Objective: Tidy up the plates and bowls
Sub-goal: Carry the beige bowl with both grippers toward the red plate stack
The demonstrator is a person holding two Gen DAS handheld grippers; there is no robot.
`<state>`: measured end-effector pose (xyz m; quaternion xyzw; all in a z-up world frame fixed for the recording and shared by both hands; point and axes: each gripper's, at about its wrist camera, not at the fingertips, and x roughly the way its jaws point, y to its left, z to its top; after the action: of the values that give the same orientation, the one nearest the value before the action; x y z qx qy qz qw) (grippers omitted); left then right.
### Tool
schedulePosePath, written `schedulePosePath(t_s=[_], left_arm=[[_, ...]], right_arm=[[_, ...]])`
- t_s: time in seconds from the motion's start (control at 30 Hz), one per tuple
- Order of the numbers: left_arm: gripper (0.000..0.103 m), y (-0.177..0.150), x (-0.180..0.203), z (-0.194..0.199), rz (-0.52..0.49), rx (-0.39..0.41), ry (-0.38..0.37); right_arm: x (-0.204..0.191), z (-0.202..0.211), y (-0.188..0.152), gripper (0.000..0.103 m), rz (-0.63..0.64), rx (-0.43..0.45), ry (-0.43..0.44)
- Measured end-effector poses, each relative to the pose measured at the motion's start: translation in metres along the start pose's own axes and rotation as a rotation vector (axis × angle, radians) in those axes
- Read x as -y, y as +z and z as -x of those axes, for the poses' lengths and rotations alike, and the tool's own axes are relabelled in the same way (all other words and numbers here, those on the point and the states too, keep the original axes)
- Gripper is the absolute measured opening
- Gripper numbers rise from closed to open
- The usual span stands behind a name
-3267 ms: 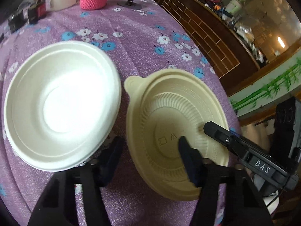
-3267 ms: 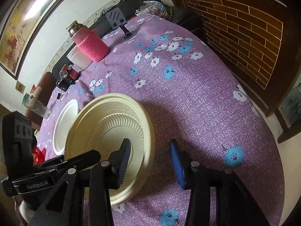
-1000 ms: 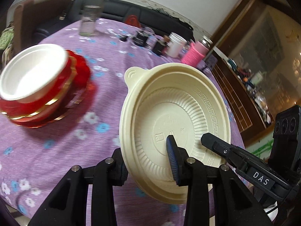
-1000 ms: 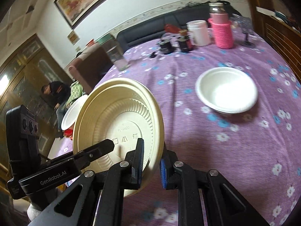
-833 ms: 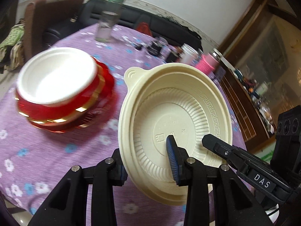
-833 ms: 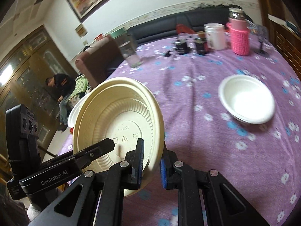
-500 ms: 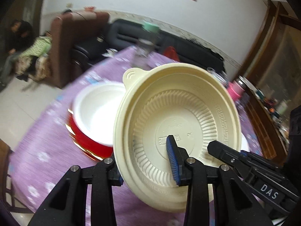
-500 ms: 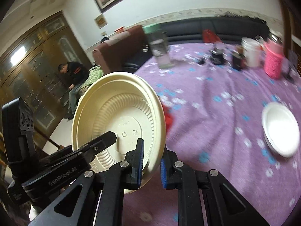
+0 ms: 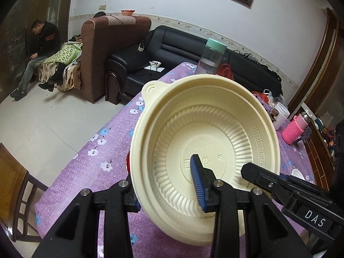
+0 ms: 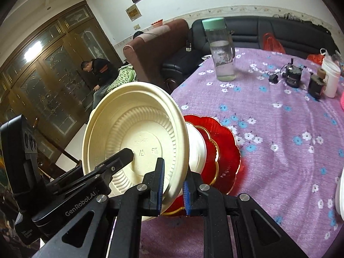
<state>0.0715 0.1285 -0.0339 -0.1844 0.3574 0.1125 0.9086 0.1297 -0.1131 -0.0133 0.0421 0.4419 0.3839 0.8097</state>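
Two tongs share one load. Seen from the left wrist, the left tongs (image 9: 165, 188) are clenched on the near rim of the cream bowl (image 9: 206, 148), one blue-padded finger inside the well and the other outside the wall. The bowl is tilted, its hollow toward the camera and its small tab at the far left of the rim, and it is held clear above the purple flowered worktop (image 9: 103, 150). Only a sliver of red shows just left of the bowl, below its rim.

From the right wrist, the right tongs (image 10: 173, 185) grip the same cream bowl (image 10: 137, 133) at its lower right rim, fingers clamped either side of the wall. Just right of the bowl and lower sits the stack: a white bowl (image 10: 197, 148) nested on red plates (image 10: 223, 146). The bowl's open face tips away from that stack, so I judge the coming move turns on levelling it and shifting it rightward and down over the white bowl, both hands together.
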Motion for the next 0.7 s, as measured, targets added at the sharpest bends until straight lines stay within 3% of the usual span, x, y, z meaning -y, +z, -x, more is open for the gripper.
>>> schedulePosePath(t_s=[0.33,0.7], left_arm=[[0.035,0.002,0.01,-0.01,-0.042,0.0,0.058],[0.035,0.006,0.01,-0.013,-0.073,0.058,0.16]], right_arm=[[0.013,-0.017,0.009,0.018,-0.04,-0.028,0.001],[0.029,-0.031,0.014,0.014,-0.069,-0.037,-0.005]])
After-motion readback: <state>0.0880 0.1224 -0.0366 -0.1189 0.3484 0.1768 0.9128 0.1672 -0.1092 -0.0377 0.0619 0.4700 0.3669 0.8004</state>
